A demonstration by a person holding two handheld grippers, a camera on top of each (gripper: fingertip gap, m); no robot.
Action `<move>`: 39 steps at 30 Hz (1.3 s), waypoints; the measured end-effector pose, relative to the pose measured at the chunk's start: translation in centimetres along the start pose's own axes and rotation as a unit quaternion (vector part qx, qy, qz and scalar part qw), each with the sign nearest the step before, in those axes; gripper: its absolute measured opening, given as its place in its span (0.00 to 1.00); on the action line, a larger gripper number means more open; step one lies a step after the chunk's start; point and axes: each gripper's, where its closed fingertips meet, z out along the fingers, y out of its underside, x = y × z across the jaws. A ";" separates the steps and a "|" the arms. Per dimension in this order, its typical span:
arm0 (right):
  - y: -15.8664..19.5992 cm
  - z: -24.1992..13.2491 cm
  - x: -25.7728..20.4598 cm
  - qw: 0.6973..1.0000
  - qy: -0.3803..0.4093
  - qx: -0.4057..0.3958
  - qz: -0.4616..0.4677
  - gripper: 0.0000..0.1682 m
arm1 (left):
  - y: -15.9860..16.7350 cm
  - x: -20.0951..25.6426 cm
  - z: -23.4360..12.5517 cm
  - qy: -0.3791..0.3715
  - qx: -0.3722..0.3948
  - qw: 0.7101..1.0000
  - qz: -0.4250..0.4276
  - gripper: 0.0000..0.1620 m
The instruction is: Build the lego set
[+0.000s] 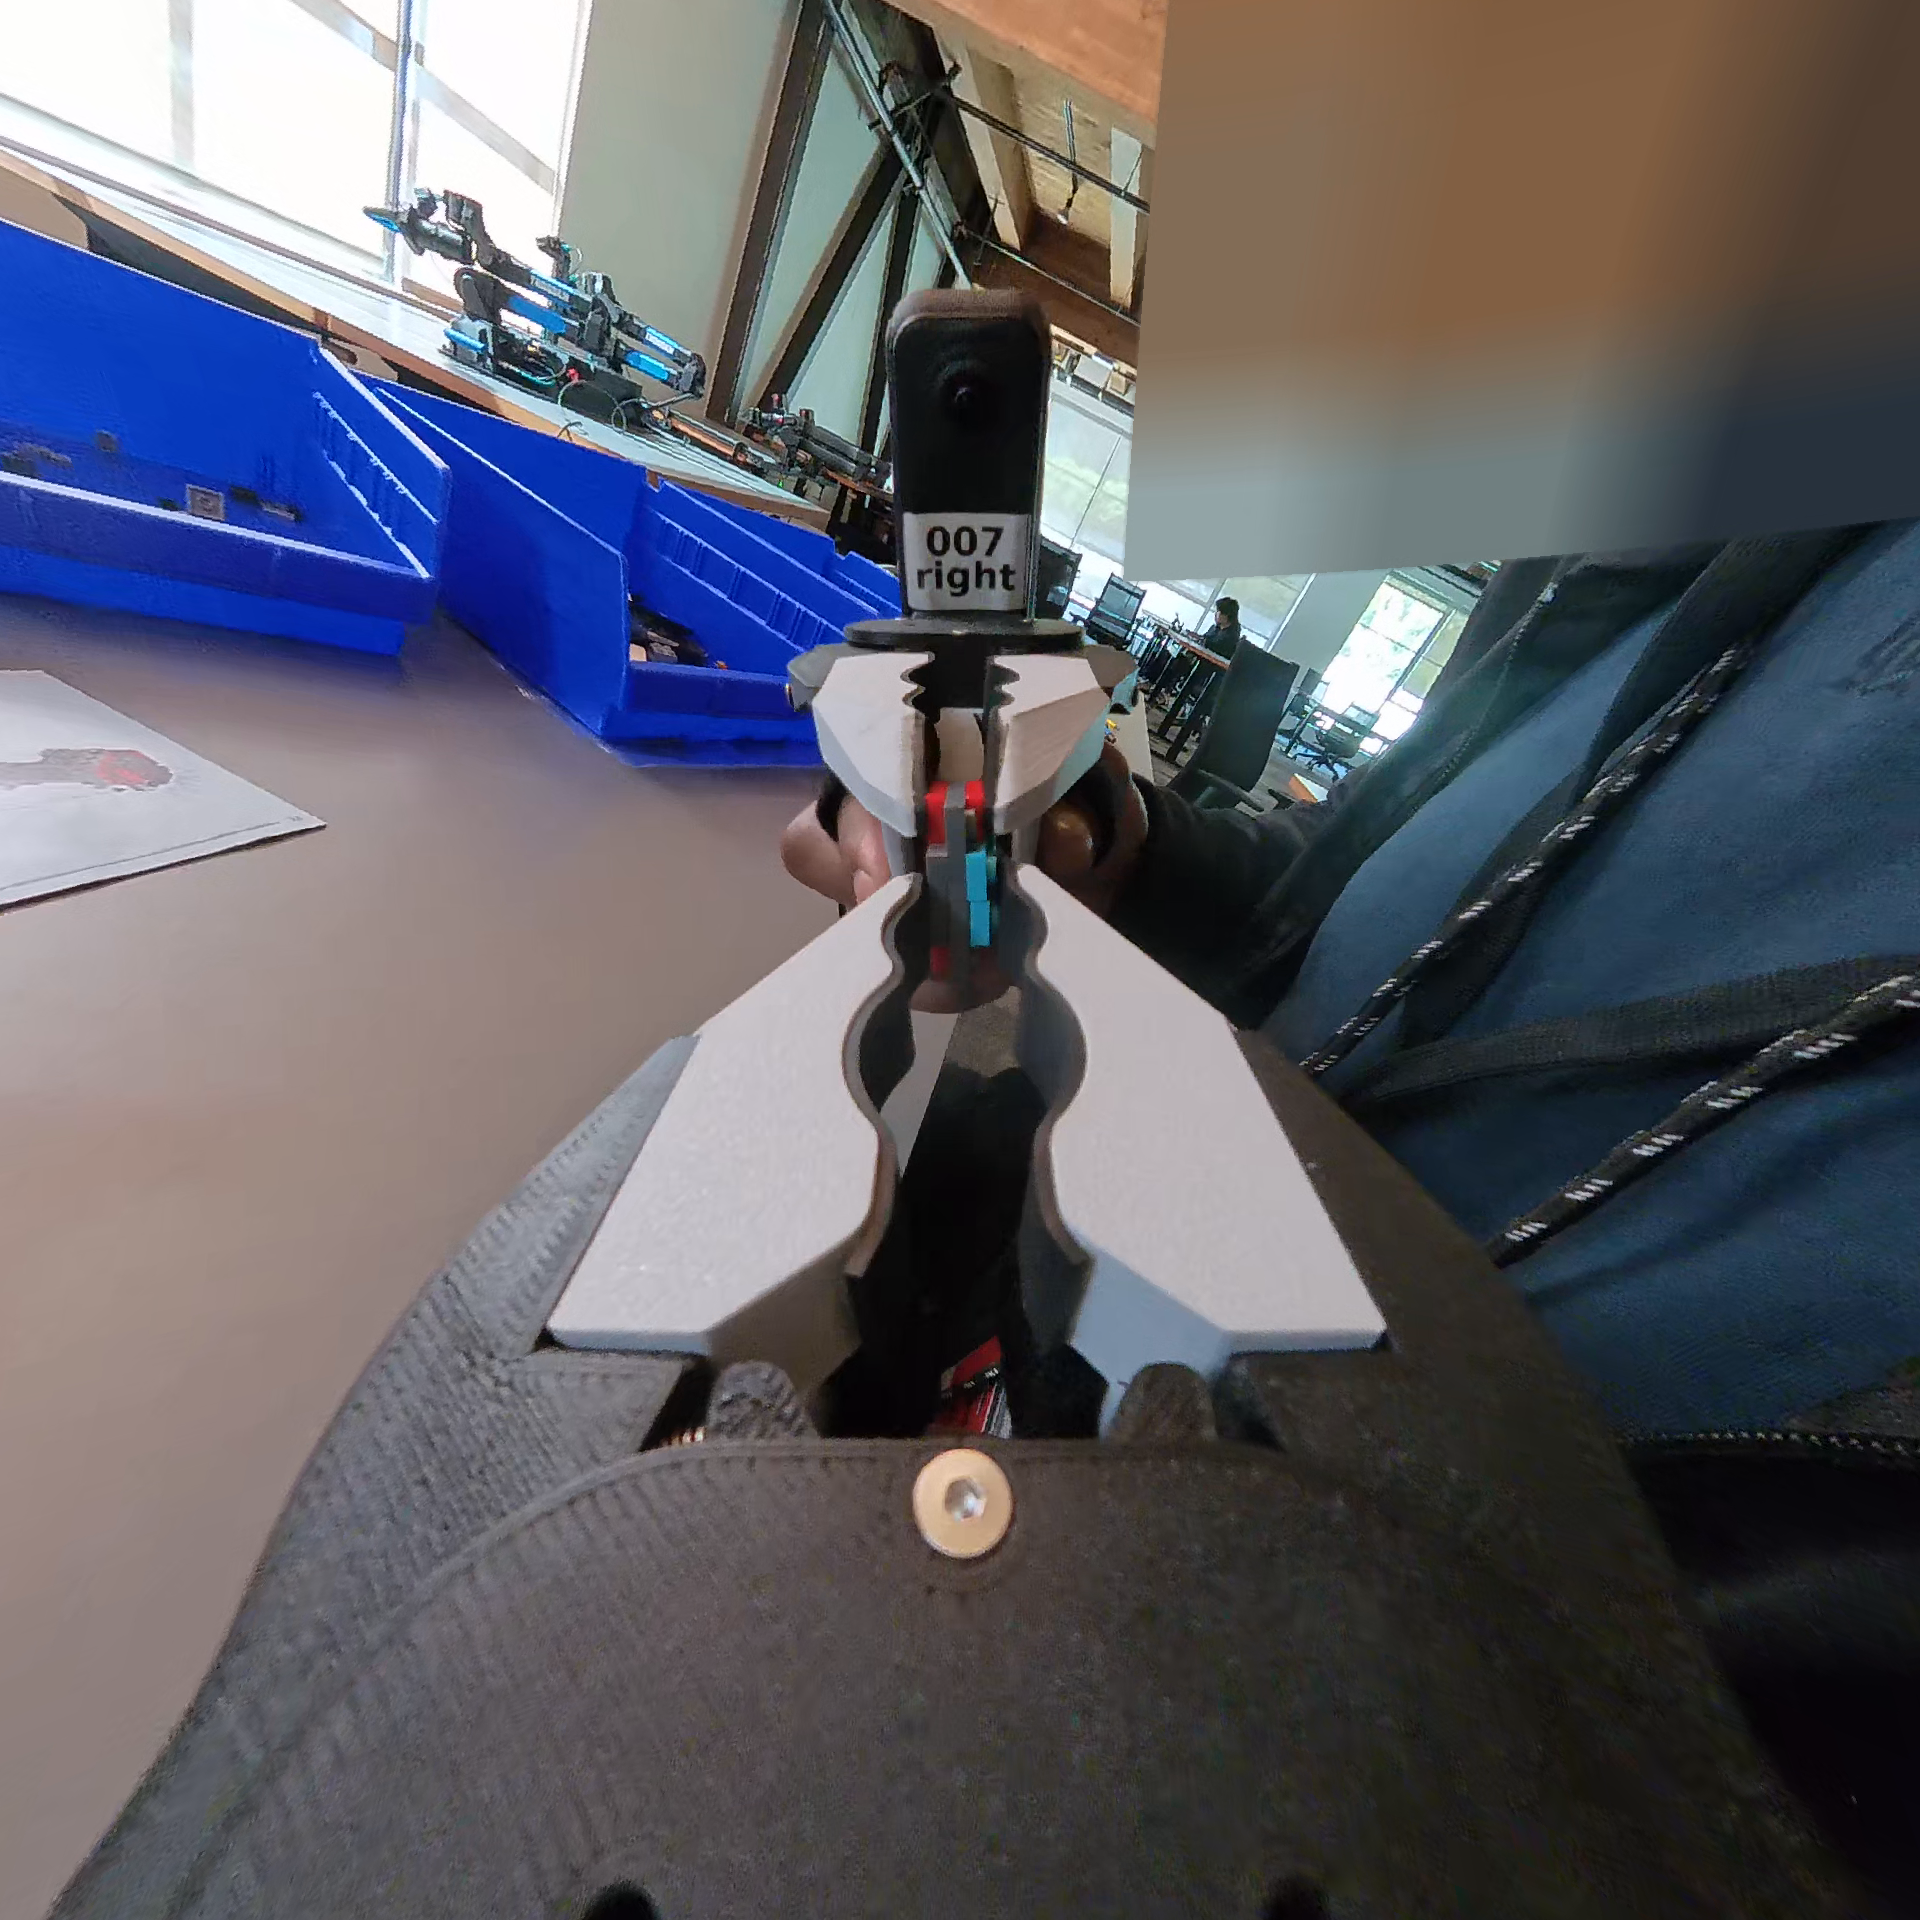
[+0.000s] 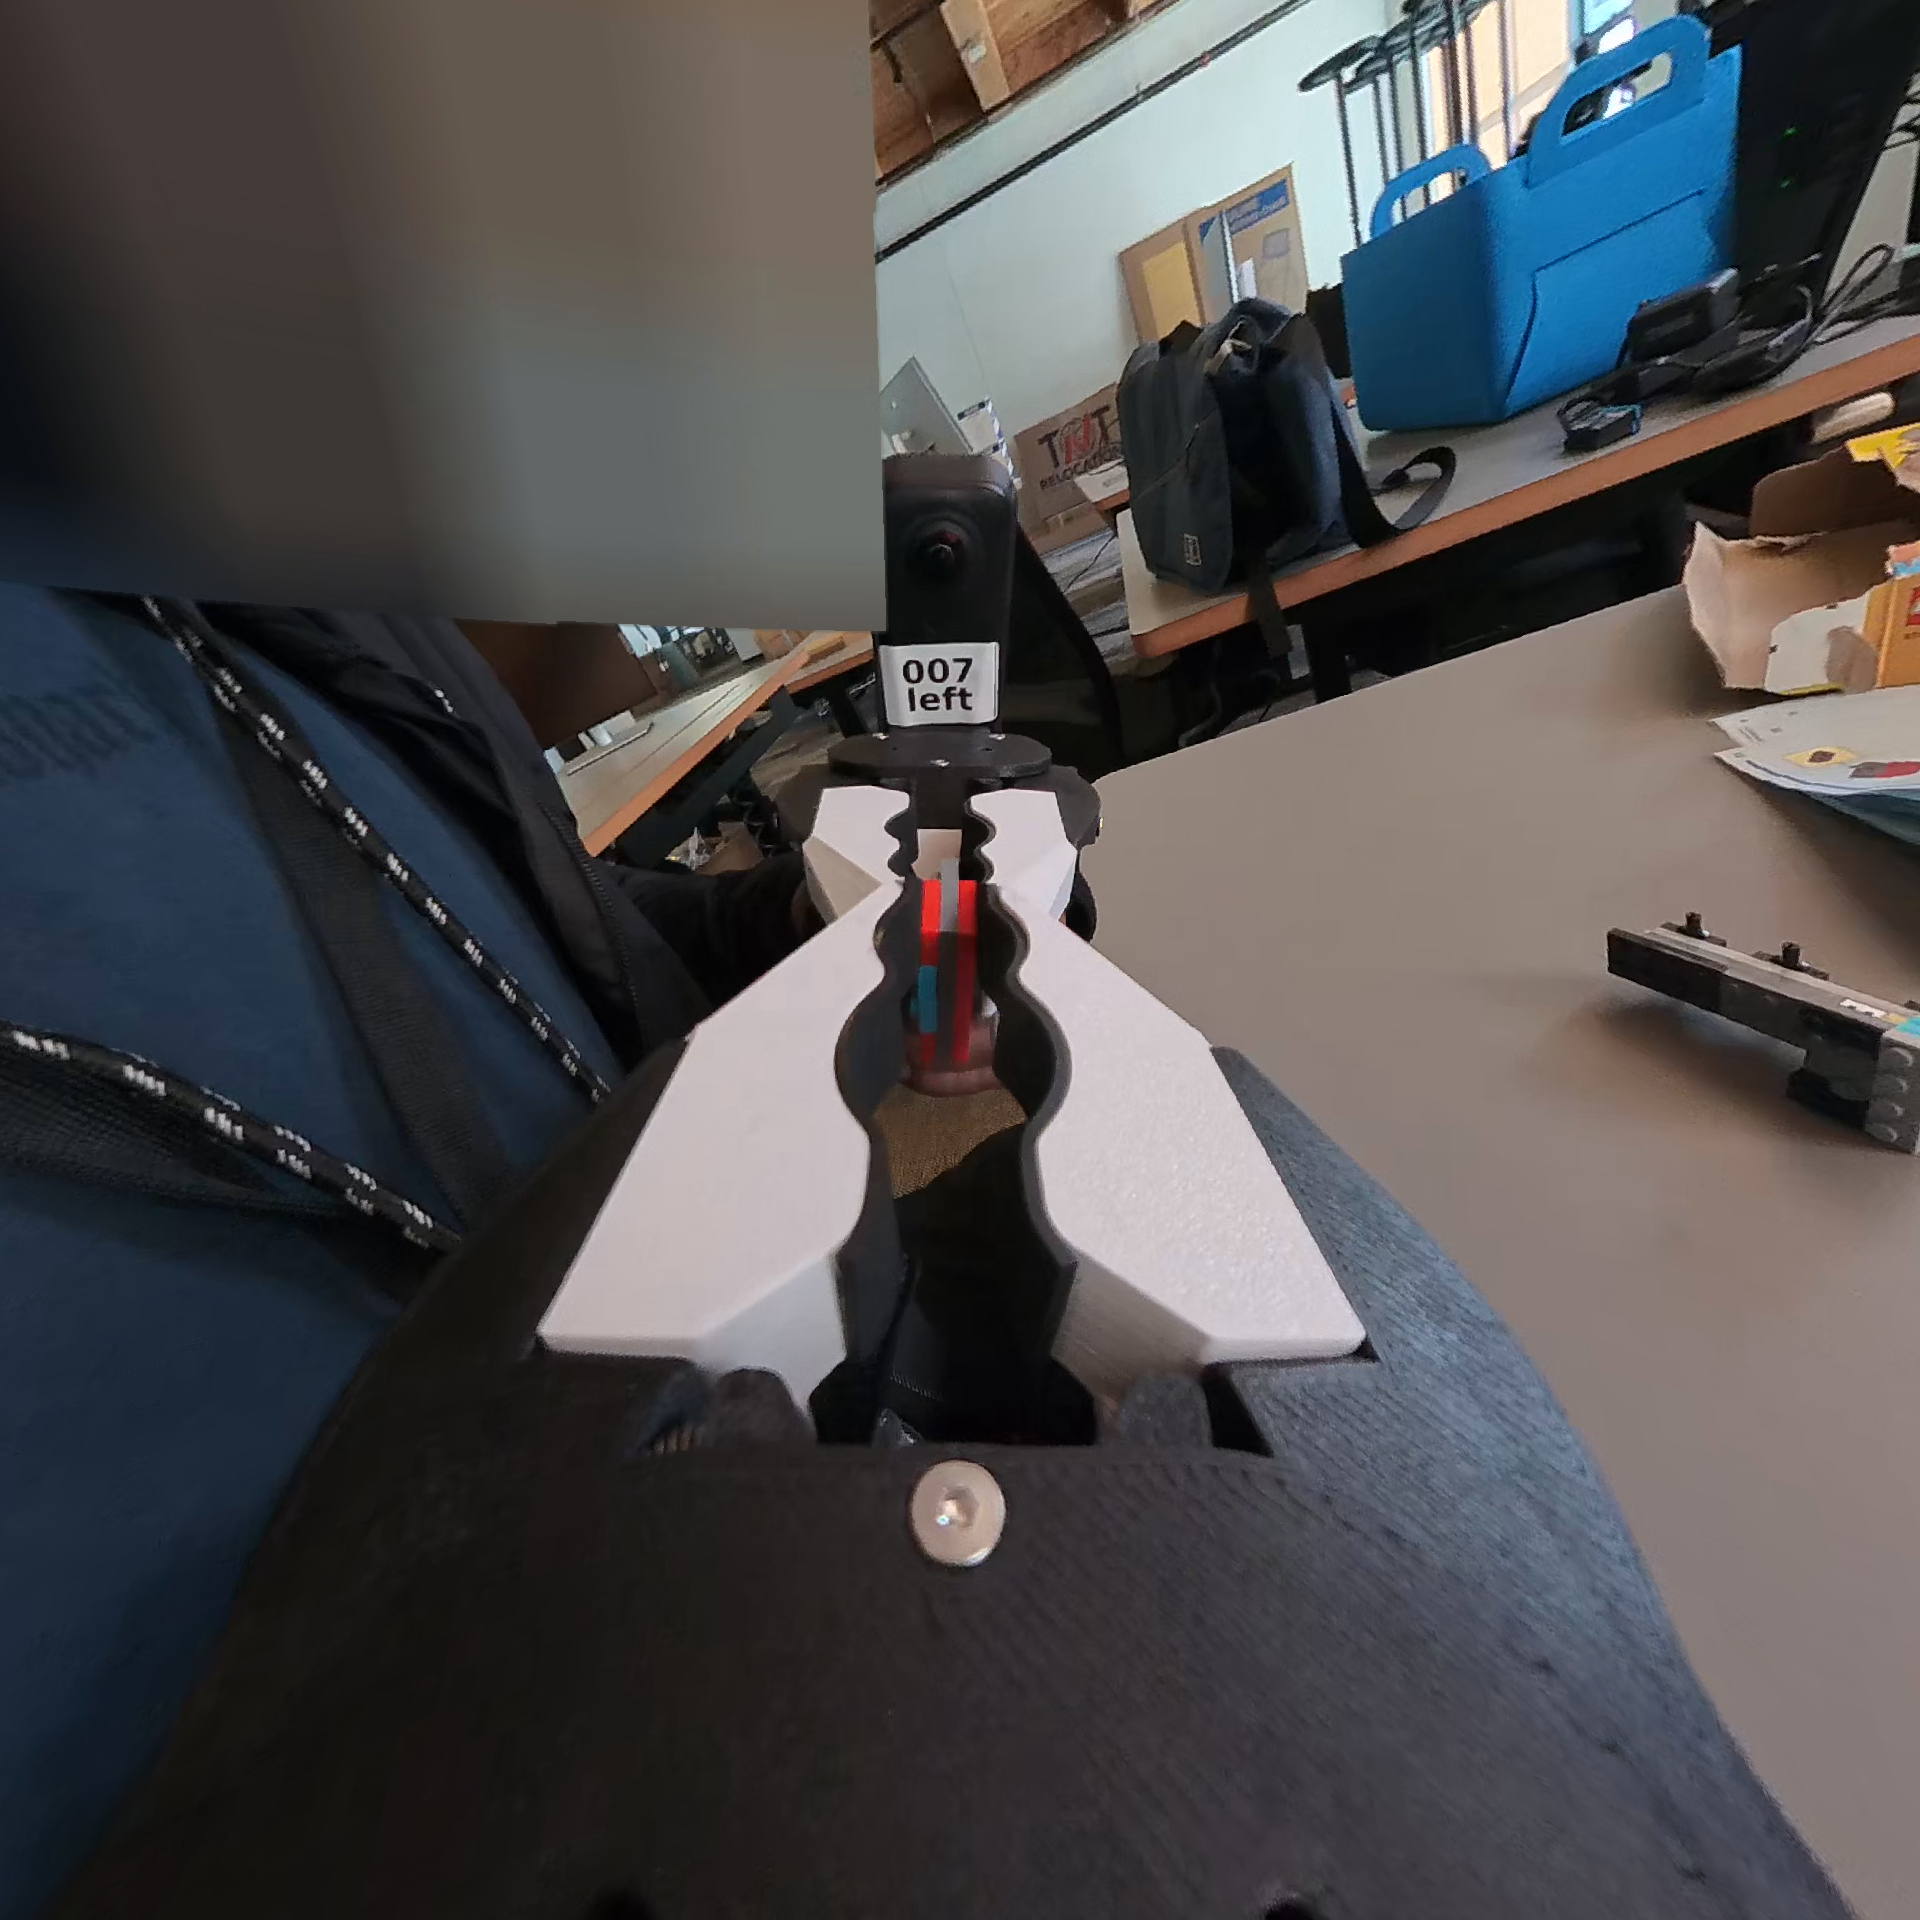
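Observation:
A small red, grey and cyan lego assembly (image 1: 961, 883) is held in the air between the two grippers, which face each other tip to tip. My left gripper (image 1: 966, 899) is shut on its near end. My right gripper (image 1: 956, 805) is shut on its far, red end. In the right wrist view the same assembly (image 2: 945, 966) sits between my right gripper's (image 2: 948, 920) white fingers, with the left gripper (image 2: 940, 862) closed on it from the other side. A longer black and grey lego assembly (image 2: 1766, 1008) lies on the table to the right.
Blue parts bins (image 1: 665, 582) stand at the back left of the brown table (image 1: 416, 1039), and an instruction sheet (image 1: 104, 790) lies at the left. More booklets (image 2: 1829, 769) and a torn cardboard box (image 2: 1808, 592) lie at the right. A person's blue hooded top (image 1: 1558, 935) is close behind the grippers. The tips of both grippers are at nearly the same place.

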 end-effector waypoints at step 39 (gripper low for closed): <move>-0.2 -0.4 -0.8 1.000 0.011 -0.009 -0.015 0.06 | -0.2 0.9 -0.4 0.012 0.009 1.000 0.021 0.07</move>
